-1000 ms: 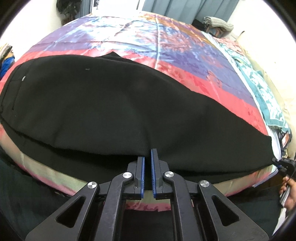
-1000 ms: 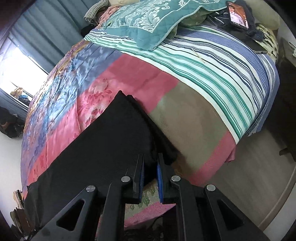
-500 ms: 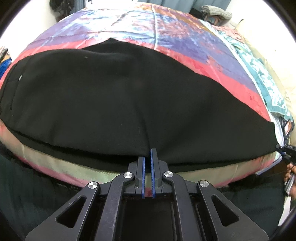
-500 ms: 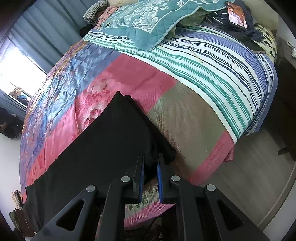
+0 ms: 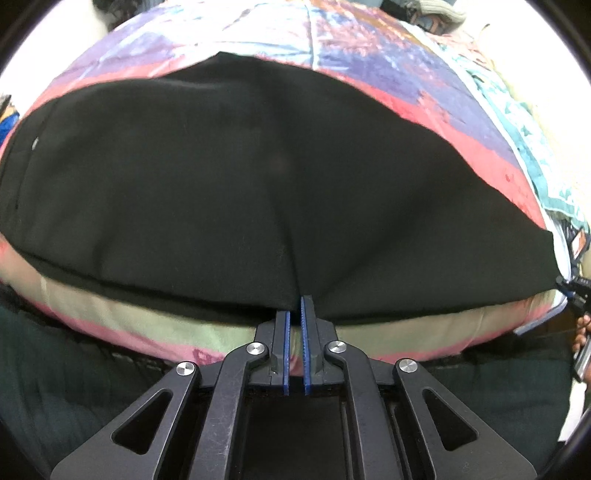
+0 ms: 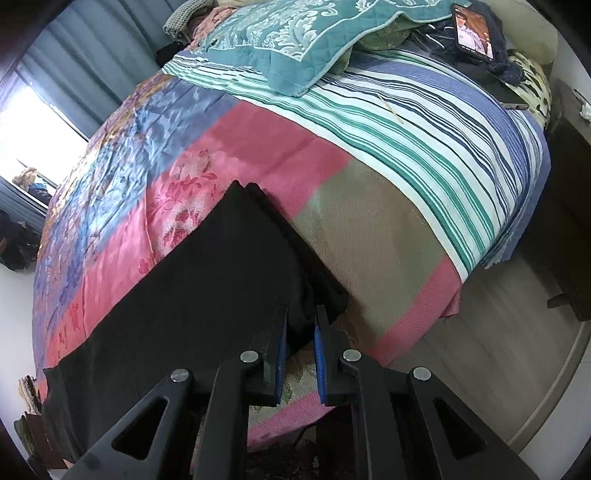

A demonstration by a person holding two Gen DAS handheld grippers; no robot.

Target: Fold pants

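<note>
Black pants (image 5: 240, 177) lie folded lengthwise across the patchwork bedspread (image 5: 369, 48), their long edge along the near side of the bed. My left gripper (image 5: 294, 308) is at the middle of that near edge. Its jaws are starting to open, with the fabric edge still pinched between the tips and a crease running up from them. My right gripper (image 6: 300, 317) holds the bunched leg end of the pants (image 6: 207, 280) at the bed's corner. Its jaws are opening slightly too, with cloth filling the gap. In the left wrist view the right gripper (image 5: 567, 290) shows at the far right, held by a person's hand (image 5: 581, 332).
A teal quilted pillow (image 6: 295, 40), a striped sheet (image 6: 424, 122) and a lit phone (image 6: 474, 33) lie toward the head of the bed. Wooden floor (image 6: 498, 332) and a dark bedside cabinet (image 6: 569, 184) are to the right. Blue curtains (image 6: 92, 62) hang behind.
The left gripper has tipped further down over the pants, which now fill more of its view. The right gripper's jaws stand a touch wider, and its view is otherwise unchanged.
</note>
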